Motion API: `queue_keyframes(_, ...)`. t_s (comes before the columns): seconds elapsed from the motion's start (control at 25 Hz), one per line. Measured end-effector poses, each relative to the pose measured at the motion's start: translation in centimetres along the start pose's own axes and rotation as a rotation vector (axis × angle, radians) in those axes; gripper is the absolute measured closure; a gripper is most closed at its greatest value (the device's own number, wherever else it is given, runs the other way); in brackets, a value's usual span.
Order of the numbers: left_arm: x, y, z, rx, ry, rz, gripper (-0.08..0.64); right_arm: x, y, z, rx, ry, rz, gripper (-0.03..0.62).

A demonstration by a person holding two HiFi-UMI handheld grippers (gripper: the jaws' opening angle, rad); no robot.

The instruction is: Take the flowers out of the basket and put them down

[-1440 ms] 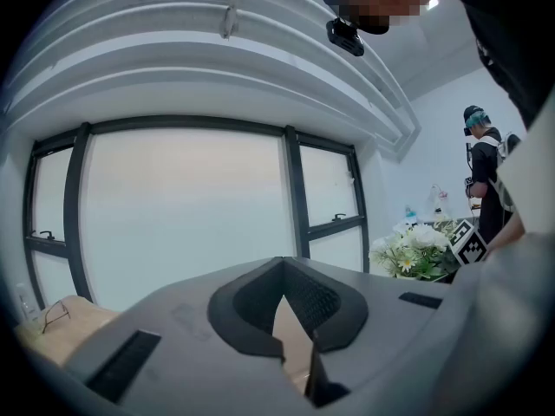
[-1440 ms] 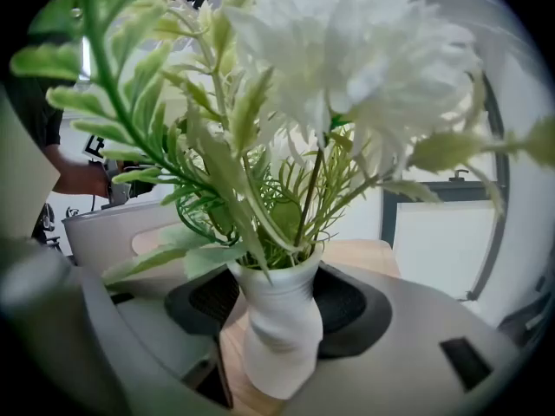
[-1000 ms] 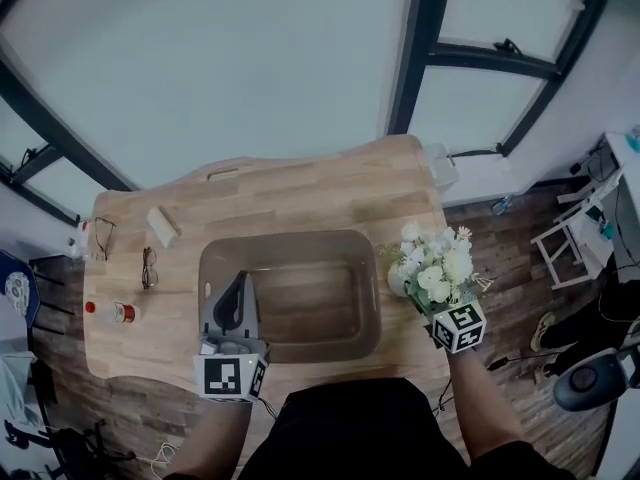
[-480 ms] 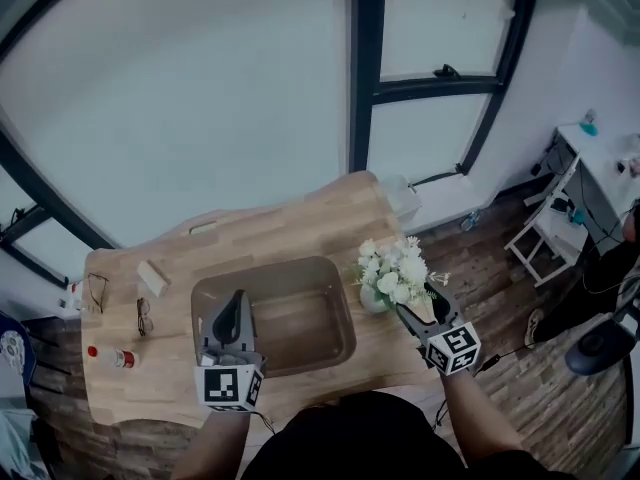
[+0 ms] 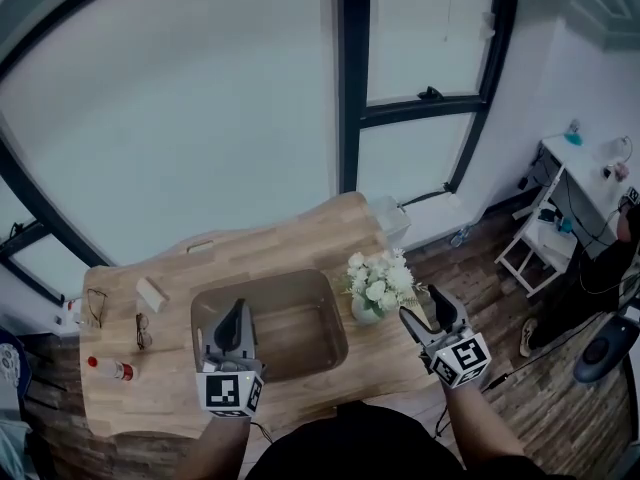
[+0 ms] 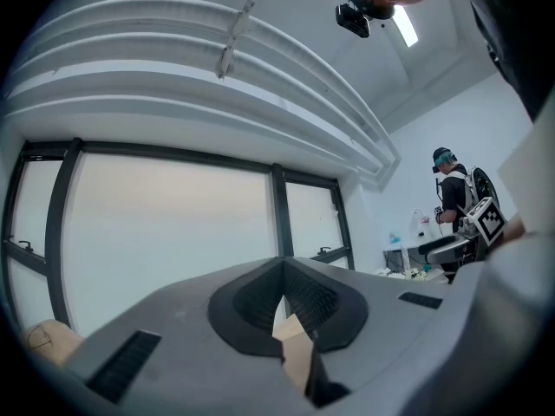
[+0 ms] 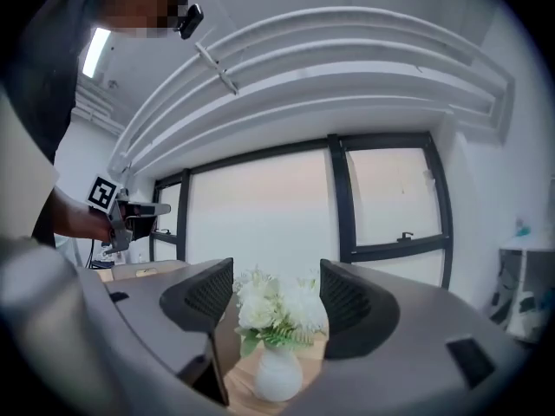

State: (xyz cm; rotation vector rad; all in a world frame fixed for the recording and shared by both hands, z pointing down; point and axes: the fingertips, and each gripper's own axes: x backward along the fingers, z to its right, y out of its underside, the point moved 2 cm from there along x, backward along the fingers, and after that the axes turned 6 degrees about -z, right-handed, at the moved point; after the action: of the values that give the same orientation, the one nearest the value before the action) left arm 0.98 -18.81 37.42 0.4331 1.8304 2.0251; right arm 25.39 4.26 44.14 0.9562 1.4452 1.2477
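The bunch of white flowers [image 5: 378, 280] in its small round white vase [image 5: 365, 311] stands upright on the light wooden table [image 5: 250, 253]. It is just to the right of the brown translucent plastic basket [image 5: 290, 328] and outside its rim, and the basket itself looks empty.

The right gripper [image 5: 420, 304] sits to the near right of the vase, its jaws spread wide. In the right gripper view the flowers and vase show in the gap between the jaws but beyond their tips, with neither jaw touching them, so nothing is pinched.

The left gripper [image 5: 236, 313] hovers over the near left part of the basket. Its jaws are pressed together on nothing and it points up toward the window.

By my reading, the putting-down step is as good as finished: the flowers are out and resting on their own.

What the next move calls for is a clean retreat. The right gripper should draw straight back toward the near edge with its jaws kept wide, so that neither one clips the vase and tips it.
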Motion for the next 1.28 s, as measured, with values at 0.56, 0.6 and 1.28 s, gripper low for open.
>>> queue_keyframes(0.56,2.8,0.2,-0.1,-0.01,-0.031,-0.013,0.555,1.0,-0.9,-1.2,0.014,-0.03,0.043,0.571)
queue_keyframes(0.6,2.8,0.2,-0.1,-0.01,-0.032,-0.013,0.555,0.9,-0.9,-1.1,0.011,-0.023,0.042,0.571)
queue_keyframes(1.28,1.7,0.7,0.7,0.001,-0.021,-0.025,0.555,1.3,-0.2,0.9,-0.011,0.031,0.023,0.571)
